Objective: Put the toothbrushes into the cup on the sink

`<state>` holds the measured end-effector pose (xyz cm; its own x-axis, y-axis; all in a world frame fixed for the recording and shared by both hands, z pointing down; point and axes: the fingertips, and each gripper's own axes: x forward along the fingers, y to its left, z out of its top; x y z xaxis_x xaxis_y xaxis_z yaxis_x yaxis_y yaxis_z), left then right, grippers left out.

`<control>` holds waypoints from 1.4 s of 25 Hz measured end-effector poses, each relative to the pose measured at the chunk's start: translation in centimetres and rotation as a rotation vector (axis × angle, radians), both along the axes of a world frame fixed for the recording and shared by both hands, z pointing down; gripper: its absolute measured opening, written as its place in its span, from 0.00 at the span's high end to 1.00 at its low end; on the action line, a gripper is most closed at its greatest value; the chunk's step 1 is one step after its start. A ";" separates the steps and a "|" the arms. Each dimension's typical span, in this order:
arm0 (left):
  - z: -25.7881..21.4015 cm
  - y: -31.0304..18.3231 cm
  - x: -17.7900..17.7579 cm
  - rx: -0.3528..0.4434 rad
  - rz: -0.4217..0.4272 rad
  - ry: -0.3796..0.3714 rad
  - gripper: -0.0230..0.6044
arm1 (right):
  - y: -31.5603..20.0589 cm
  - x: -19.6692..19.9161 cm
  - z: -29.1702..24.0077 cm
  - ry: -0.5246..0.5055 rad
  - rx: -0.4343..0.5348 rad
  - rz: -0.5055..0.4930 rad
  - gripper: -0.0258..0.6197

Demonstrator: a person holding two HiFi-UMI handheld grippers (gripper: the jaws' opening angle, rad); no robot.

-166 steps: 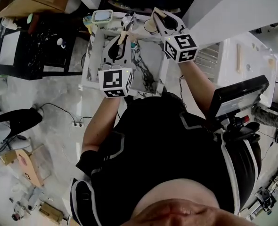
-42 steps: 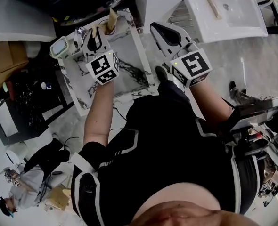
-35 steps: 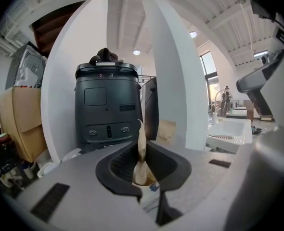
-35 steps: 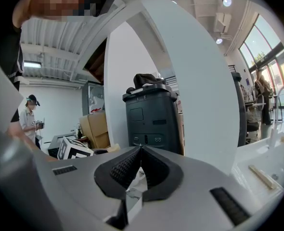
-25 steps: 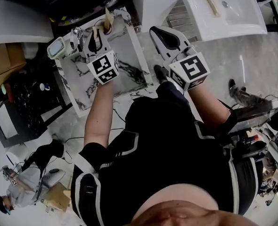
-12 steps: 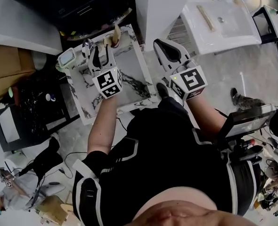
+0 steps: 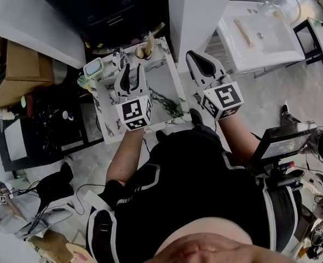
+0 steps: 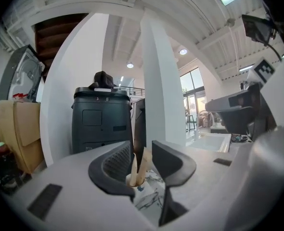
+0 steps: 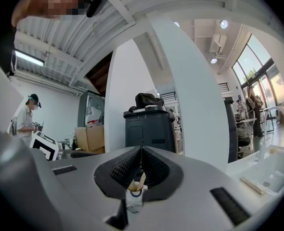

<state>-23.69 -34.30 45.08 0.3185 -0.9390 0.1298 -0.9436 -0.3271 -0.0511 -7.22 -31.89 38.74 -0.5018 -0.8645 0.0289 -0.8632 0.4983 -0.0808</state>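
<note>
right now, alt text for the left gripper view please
The left gripper has its jaws apart, just opened, gripping nothing; through the gap a cup with two toothbrushes standing in it sits on the marble sink beyond. Behind are a dark cabinet and a white pillar.

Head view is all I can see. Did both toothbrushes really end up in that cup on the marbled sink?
Observer: Yes. The left gripper view shows two wooden toothbrushes standing side by side in the cup.
Operator: Is anything held on the left?
Observer: No. The left gripper has just been opening its jaws; they stand apart, gripping nothing.
Operator: And the right?
Observer: In its own view the right gripper has its jaws together, empty.
</note>
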 end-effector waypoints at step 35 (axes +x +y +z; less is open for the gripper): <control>-9.9 9.4 0.5 0.075 0.090 0.077 0.95 | 3.8 -3.2 -6.7 0.064 0.077 -0.090 0.92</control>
<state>-23.21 -24.87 35.16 0.4084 -0.9122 0.0326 -0.9126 -0.4089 -0.0072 -10.39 -28.14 32.00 -0.5763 -0.8172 -0.0011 -0.8171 0.5762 0.0148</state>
